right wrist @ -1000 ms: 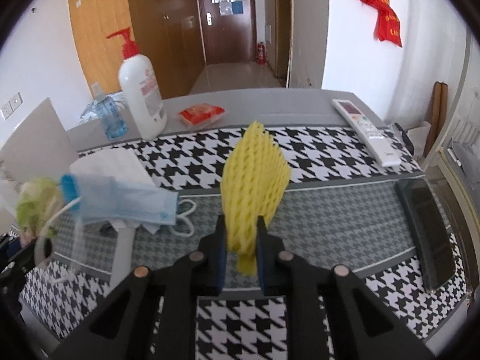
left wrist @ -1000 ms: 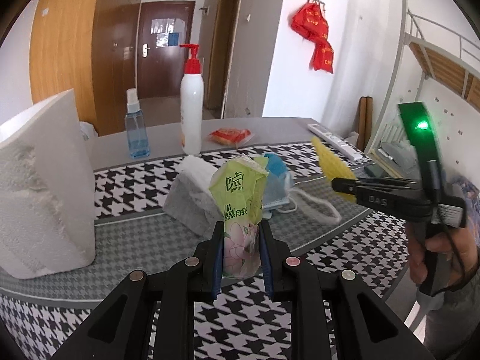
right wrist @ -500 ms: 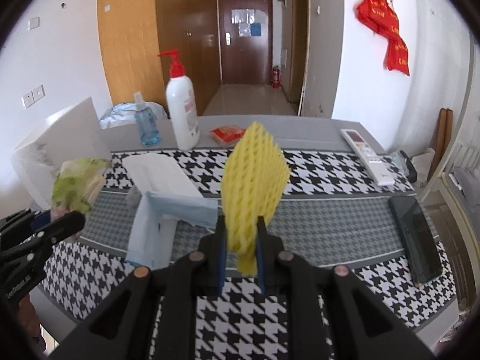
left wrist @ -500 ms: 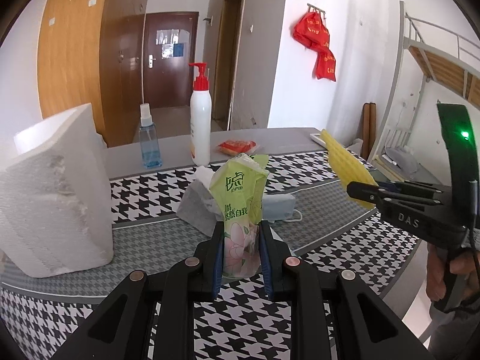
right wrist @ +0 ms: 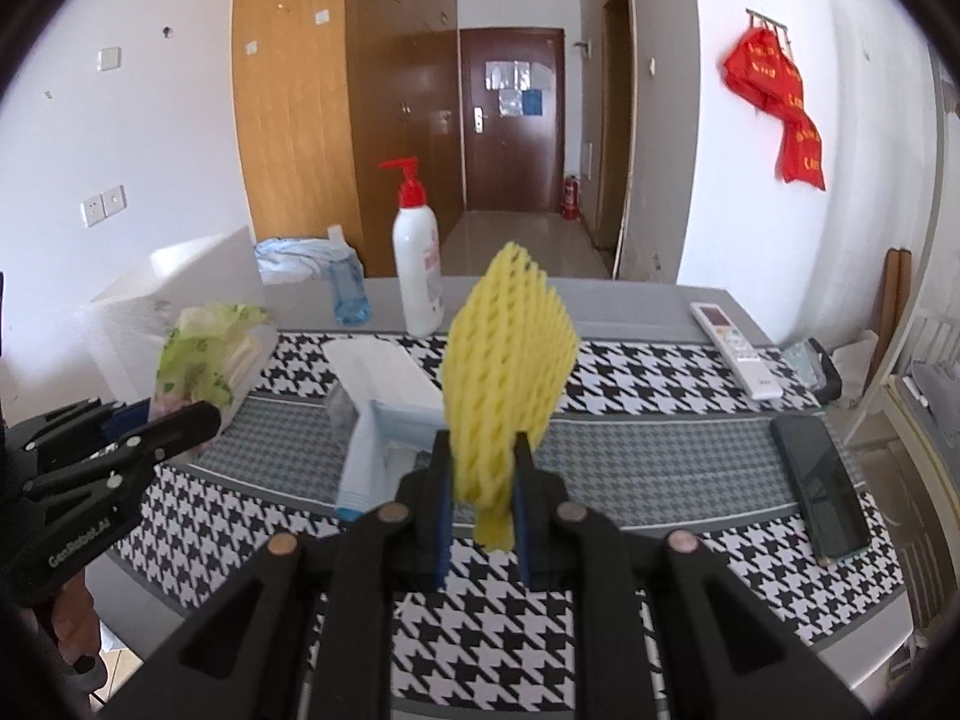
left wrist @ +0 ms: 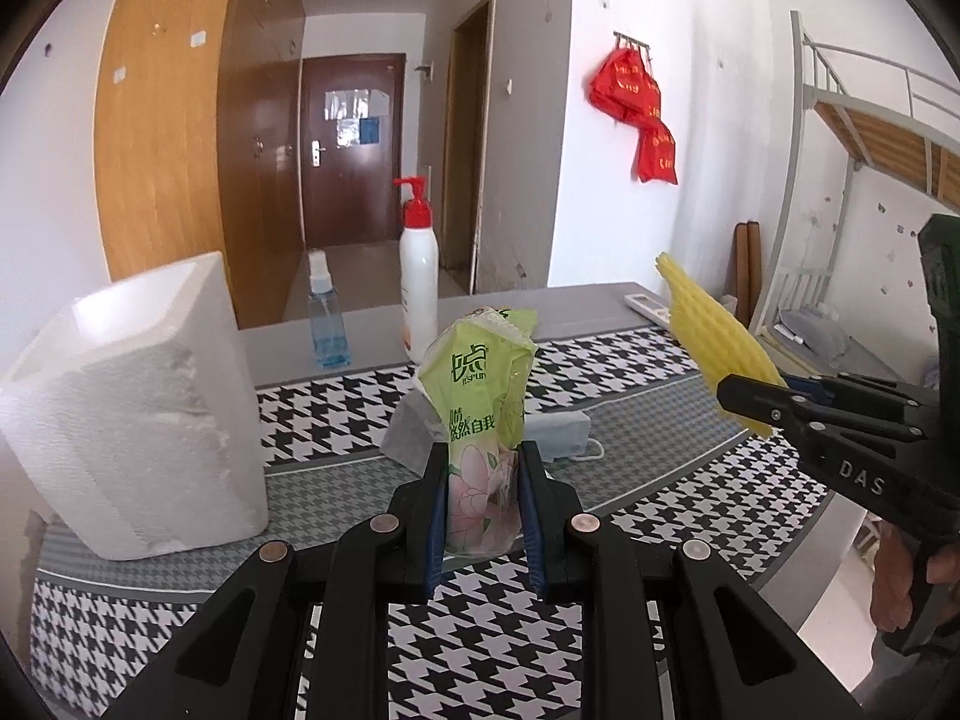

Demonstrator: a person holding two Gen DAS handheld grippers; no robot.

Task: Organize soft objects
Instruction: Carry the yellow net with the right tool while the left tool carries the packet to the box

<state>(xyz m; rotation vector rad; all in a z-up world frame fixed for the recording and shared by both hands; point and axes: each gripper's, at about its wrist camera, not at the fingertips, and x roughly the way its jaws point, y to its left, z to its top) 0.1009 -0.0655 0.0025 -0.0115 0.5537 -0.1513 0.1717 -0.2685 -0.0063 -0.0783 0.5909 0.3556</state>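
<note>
Pinching the green tissue pack (left wrist: 480,420) low down, the left gripper (left wrist: 483,510) carries it above the table's (left wrist: 630,480) near edge. Jaws nearly closed on a yellow foam net (right wrist: 507,372), the right gripper (right wrist: 480,516) risks letting it slide out, I'd say.

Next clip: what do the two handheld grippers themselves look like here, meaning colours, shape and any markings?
Both are matte black plastic. The left gripper has two angular fingers with blue pads and round metal rivets along its linkage; from the side its body carries white lettering, blurred. The right gripper is built the same; its side reads "DAS" in grey, under a dark green upright block. No sleeves or cables are clearly visible.
</note>
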